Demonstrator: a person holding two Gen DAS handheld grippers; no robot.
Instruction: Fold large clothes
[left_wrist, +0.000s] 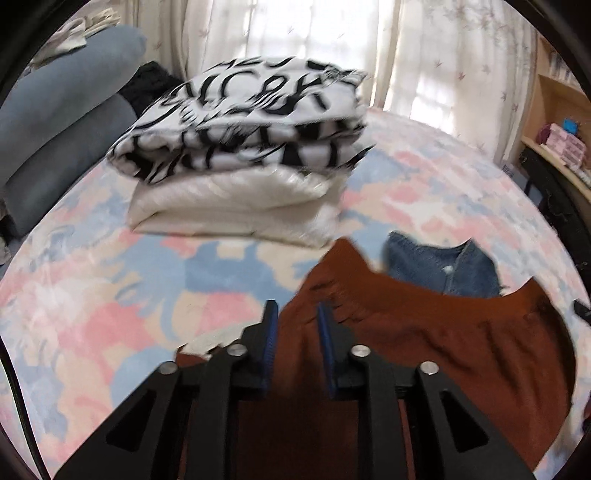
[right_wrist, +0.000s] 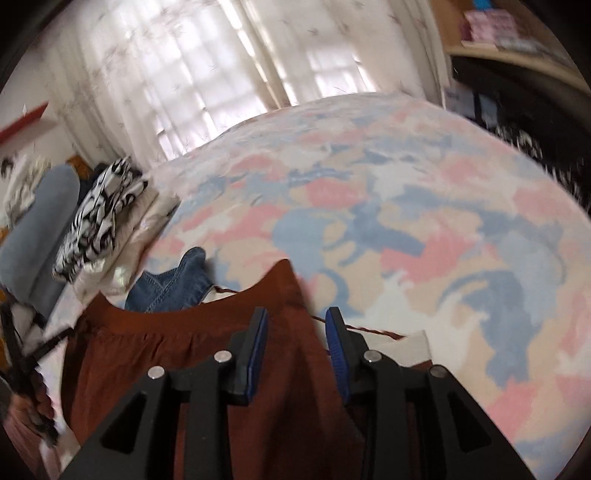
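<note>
Two grippers hang over a rust-brown garment (left_wrist: 424, 354) spread on the bed (left_wrist: 110, 295). Left gripper (left_wrist: 295, 314) has jaws spread, brown cloth between them, not pinched. Right gripper (right_wrist: 297, 317) also spread over the garment's waistband corner. Denim piece (left_wrist: 443, 266) lies just beyond the garment. Folded stack, black-and-white top (left_wrist: 251, 122) on cream fabric (left_wrist: 236, 206), sits farther beyond the garment.

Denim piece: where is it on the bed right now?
The denim piece lies on the patterned bedspread just beyond the rust-brown garment's waistband, right of the folded stack in the left wrist view.
</note>
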